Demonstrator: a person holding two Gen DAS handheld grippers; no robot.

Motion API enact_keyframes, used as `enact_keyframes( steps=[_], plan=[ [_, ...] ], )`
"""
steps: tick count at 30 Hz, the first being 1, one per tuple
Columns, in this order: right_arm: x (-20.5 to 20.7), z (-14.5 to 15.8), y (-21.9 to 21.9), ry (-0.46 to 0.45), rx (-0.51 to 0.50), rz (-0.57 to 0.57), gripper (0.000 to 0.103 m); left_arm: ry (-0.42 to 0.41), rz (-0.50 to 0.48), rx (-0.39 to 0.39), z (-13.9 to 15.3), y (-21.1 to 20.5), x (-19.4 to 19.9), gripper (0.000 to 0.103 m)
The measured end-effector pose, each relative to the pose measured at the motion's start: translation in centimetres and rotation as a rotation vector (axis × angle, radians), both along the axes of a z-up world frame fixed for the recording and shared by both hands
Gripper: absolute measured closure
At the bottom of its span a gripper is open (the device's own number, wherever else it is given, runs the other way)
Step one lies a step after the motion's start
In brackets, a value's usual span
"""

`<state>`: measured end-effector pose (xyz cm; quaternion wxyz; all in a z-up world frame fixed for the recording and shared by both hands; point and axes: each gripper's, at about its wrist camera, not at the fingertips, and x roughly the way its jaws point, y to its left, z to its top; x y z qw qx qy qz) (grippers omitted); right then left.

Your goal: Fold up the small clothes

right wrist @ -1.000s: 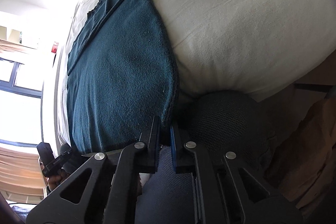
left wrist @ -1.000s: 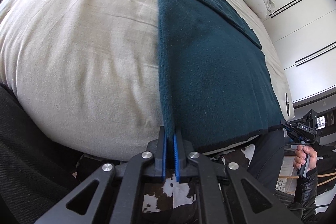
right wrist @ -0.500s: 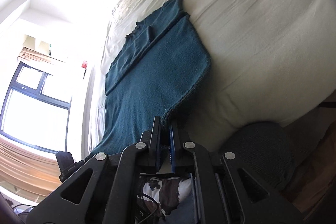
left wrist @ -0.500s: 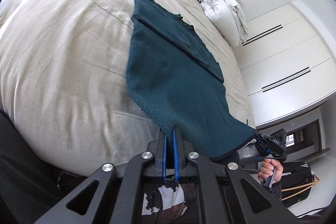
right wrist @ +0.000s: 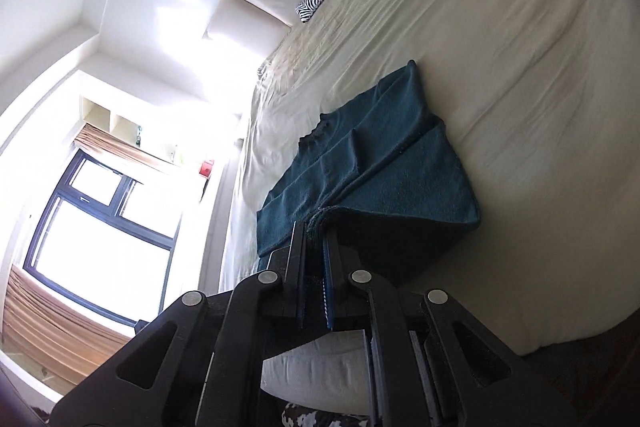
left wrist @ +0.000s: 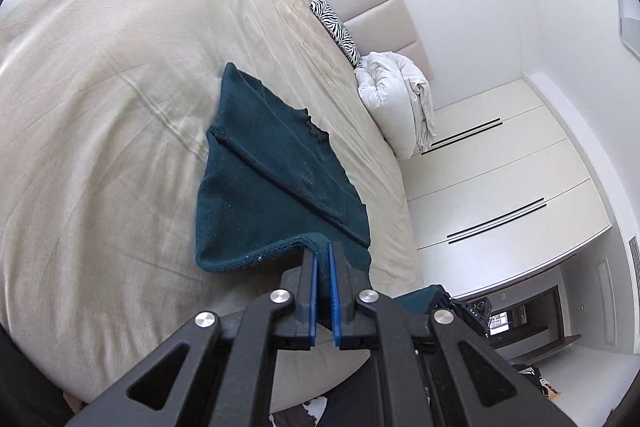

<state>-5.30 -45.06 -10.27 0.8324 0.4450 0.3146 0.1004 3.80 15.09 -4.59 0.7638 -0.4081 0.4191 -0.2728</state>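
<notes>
My left gripper (left wrist: pixel 324 259) is clamped on 1 near corner of the teal garment (left wrist: pixel 276 179), my right gripper (right wrist: pixel 314 239) on the other. The hem hangs lifted; the rest lies on the cream bed (left wrist: pixel 100 87).

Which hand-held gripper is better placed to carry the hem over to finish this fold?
Neither alone. The left hand-held gripper and the right hand-held gripper each pinch a lifted hem corner of the teal sweater; probably move both together.
</notes>
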Motion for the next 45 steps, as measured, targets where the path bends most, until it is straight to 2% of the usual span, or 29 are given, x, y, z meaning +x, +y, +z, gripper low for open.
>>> enact_keyframes(
  steps=[8, 17, 28, 40, 42, 43, 45],
  plan=[
    [6.2, 1.0, -1.5, -0.027, -0.008, -0.057, 0.097, 0.006, 0.058, -0.042, -0.4, -0.4, 6.1, 0.096],
    [14.5, 0.2, -3.5, 0.000, -0.059, -0.119, 0.097, 0.020, 0.086, -0.027, -1.2, -1.9, 14.4, 0.096],
    [25.6, -4.8, -4.8, 0.093, -0.082, -0.156, 0.097, 0.080, 0.132, 0.002, -4.4, -3.2, 23.8, 0.096],
    [34.9, -10.3, -6.0, 0.222, -0.127, -0.195, 0.096, 0.151, 0.149, 0.115, -9.2, -5.1, 31.0, 0.095],
    [35.9, -11.6, -6.2, 0.244, -0.114, -0.207, 0.095, 0.159, 0.172, 0.123, -9.6, -5.1, 31.5, 0.092],
    [36.2, -12.3, -6.3, 0.258, -0.112, -0.212, 0.095, 0.159, 0.179, 0.118, -9.6, -5.1, 31.7, 0.082],
    [36.5, -13.4, -6.3, 0.280, -0.113, -0.216, 0.094, 0.149, 0.181, 0.114, -9.6, -5.1, 31.7, 0.069]
  ],
)
